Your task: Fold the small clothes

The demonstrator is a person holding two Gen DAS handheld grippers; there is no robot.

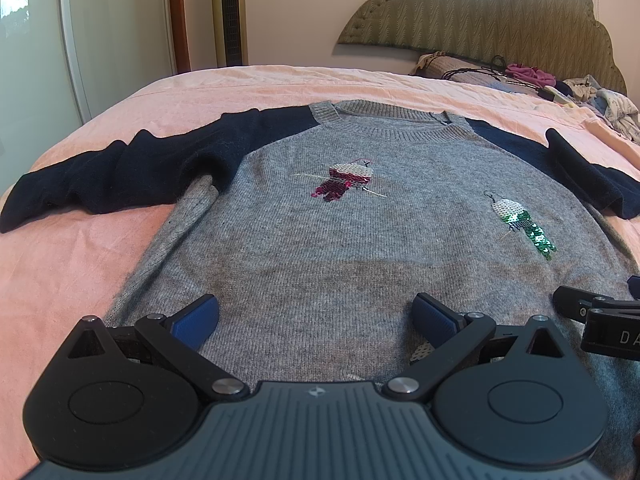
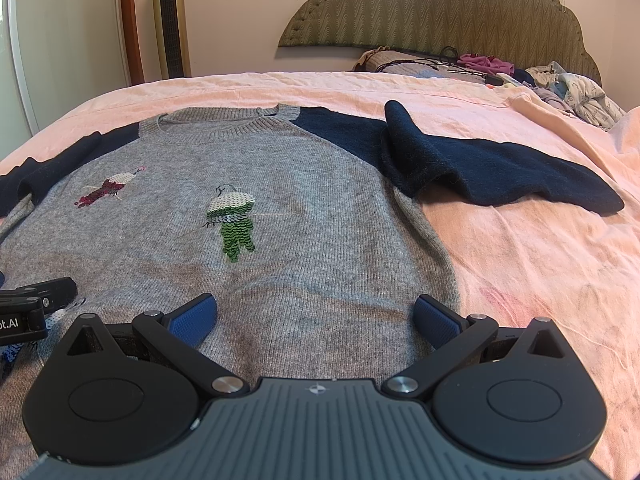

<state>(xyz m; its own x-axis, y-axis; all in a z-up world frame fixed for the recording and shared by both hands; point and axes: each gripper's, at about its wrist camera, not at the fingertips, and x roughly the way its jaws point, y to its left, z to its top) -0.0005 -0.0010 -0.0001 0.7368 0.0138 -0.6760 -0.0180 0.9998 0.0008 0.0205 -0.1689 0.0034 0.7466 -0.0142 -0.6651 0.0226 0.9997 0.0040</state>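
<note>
My left gripper (image 1: 316, 316) hangs low over the hem end of the grey sweater (image 1: 340, 240), its blue pads (image 1: 196, 318) spread wide apart with nothing between them but knit fabric below. My right gripper (image 2: 316, 316) sits just beside it, over the same lower part of the sweater nearer its right edge, and its blue pads (image 2: 434, 320) are likewise spread wide, pinching nothing. From the left wrist view I see the black tip of my right gripper at the right edge; from the right wrist view the tip of my left one shows at the left edge. The sweater lies flat, front up, on the pink bedsheet (image 1: 72, 264), neckline (image 1: 400, 124) pointing away from me toward the green quilted headboard (image 1: 500, 20). Its navy left sleeve (image 1: 108, 172) stretches outward on the sheet, somewhat rumpled; the navy right sleeve (image 2: 500, 176) also lies outward, with a fold standing up near the shoulder. Two sequin birds decorate the chest: a red one (image 1: 344, 182) and a green one (image 2: 234, 220). A third sequin patch peeks out near the hem, partly hidden by my grippers. A heap of loose clothes (image 2: 576, 92) and a dark cable lie at the head of the bed, well apart from the sweater. A gold tower fan (image 2: 170, 20) stands against the wall beyond the bed.
</note>
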